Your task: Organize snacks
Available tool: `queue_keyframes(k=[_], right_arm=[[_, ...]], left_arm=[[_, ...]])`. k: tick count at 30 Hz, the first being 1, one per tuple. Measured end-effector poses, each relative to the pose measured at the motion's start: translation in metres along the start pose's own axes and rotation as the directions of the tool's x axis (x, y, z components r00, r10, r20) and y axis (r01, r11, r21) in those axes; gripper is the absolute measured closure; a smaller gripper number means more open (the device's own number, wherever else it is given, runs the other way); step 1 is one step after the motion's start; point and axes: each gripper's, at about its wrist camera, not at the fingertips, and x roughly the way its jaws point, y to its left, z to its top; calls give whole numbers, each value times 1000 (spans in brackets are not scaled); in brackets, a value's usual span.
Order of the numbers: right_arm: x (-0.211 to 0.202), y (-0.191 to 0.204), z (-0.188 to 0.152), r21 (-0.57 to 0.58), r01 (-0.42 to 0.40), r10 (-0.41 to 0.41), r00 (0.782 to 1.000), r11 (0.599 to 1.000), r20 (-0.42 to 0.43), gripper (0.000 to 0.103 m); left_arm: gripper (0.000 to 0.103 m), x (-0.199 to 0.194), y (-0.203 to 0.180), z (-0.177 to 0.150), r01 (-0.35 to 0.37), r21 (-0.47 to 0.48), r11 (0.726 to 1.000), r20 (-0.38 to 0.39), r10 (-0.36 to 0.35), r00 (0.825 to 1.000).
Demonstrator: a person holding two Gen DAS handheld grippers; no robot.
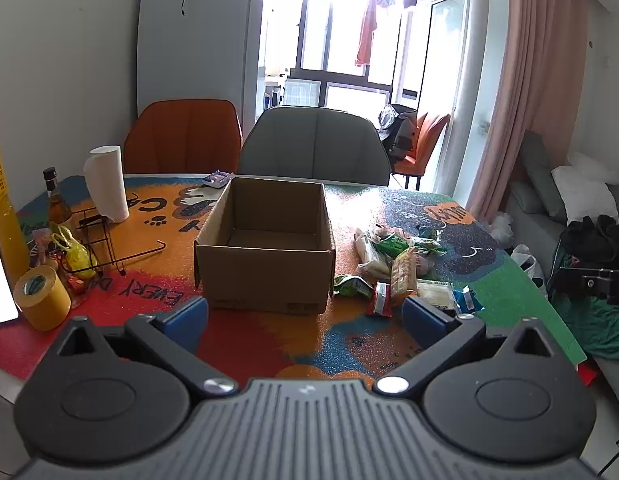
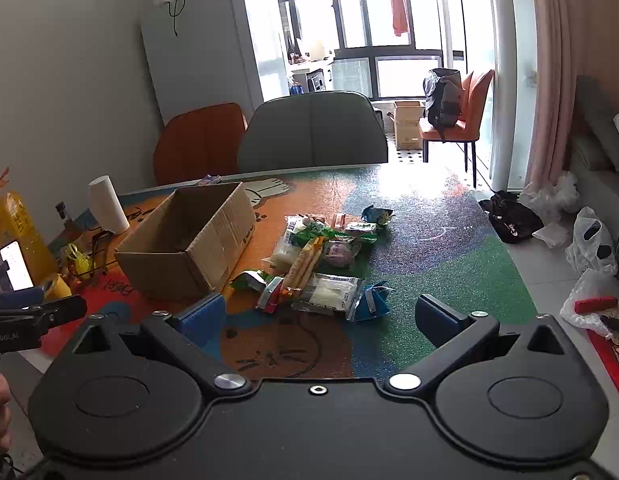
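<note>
- sunlit dining room behind, with a colourful cartoon-print table mat (image 1: pixel 269 332) under everything.
- left wrist view: the left gripper (image 1: pixel 305 316) hovers low over the mat, blue fingers spread wide, grasping nothing. an open brown cardboard box (image 1: pixel 265 276) stands just ahead, nothing visible inside it. the pile of mixed snack packets (image 1: pixel 401 268) lies just right of the box. a white paper towel roll (image 1: pixel 107 184) and a yellow tape roll (image 1: pixel 41 298) sit left.
- right wrist view: the right gripper (image 2: pixel 319 316) is released too, fingers wide apart, nothing between them, the snack packets (image 2: pixel 321 264) just ahead, beside the box (image 2: pixel 189 248).
</note>
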Motion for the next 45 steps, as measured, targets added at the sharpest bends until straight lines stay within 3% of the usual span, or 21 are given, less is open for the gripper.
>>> queue_keyframes(k=[45], right_arm=[[2, -2, 0, 7, 8, -8, 1000, 1000, -9, 0]], left_arm=[[0, 0, -4, 1, 11, 11, 1000, 0, -11, 1000]])
